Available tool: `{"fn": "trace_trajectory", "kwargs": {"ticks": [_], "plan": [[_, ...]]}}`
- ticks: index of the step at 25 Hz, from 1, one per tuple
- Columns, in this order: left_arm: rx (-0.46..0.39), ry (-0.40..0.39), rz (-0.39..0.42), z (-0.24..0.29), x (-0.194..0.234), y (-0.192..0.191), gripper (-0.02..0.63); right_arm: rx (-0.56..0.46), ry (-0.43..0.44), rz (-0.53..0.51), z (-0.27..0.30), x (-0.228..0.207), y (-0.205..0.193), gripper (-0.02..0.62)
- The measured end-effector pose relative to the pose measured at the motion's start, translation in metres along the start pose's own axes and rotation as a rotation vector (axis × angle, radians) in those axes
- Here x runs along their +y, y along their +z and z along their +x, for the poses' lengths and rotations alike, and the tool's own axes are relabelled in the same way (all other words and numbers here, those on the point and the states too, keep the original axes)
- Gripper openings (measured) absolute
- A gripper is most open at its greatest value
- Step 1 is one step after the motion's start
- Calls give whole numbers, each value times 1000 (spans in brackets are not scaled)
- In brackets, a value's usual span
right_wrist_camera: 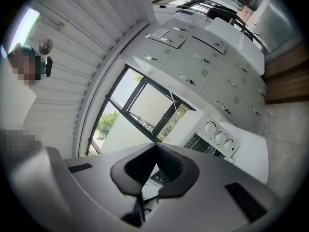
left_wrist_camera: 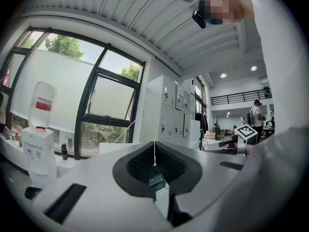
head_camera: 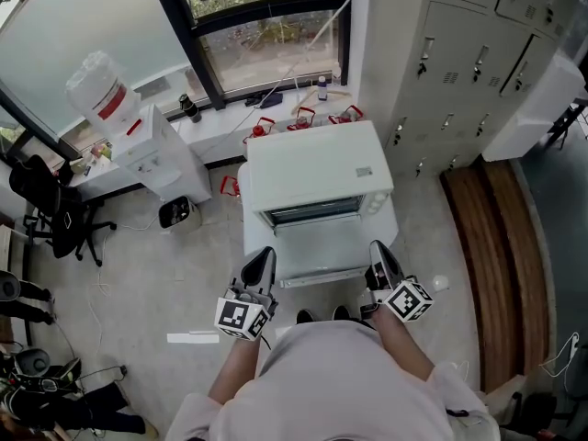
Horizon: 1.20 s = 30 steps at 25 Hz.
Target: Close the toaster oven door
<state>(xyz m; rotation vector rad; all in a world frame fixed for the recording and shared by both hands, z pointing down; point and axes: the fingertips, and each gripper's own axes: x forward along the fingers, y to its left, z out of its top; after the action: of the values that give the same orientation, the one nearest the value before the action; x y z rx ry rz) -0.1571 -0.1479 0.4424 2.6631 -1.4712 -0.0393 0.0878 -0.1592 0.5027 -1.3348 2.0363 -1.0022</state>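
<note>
Pale top (head_camera: 340, 375), prob. short-sleeved; left gripper (head_camera: 266, 252), right gripper (head_camera: 378, 245) grey.

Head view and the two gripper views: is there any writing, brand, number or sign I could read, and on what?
No text is readable.
Red label on the water bottle: blurred.
Sticker on the toaster oven: too small.
Square markers: patterns, no words.

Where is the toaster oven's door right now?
In the head view, the white toaster oven sits at centre; its door lies folded down open in front, between the left gripper and right gripper.
</note>
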Motion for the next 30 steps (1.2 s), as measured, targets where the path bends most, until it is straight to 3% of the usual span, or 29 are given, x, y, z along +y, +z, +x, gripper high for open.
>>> {"fn": "trace_trajectory", "kwargs": {"ticks": [6,12,18,22,30], "plan": [[19,3,-9,-1,0,-7,20,-14,19,166,-4,-28,-16,8],[31,-3,-15,0,0,-16,20,2,13,207,-9,-47,-40,9],[35,-4,-29,0,-1,-17,20,14,-76,300,-23,-83,-66,14],[44,-11,-27,-1,-3,-19,20,27,-166,364,-35,-108,-84,58],[61,-5,-29,-6,-5,-24,20,38,-198,475,-37,-143,-117,115]]}}
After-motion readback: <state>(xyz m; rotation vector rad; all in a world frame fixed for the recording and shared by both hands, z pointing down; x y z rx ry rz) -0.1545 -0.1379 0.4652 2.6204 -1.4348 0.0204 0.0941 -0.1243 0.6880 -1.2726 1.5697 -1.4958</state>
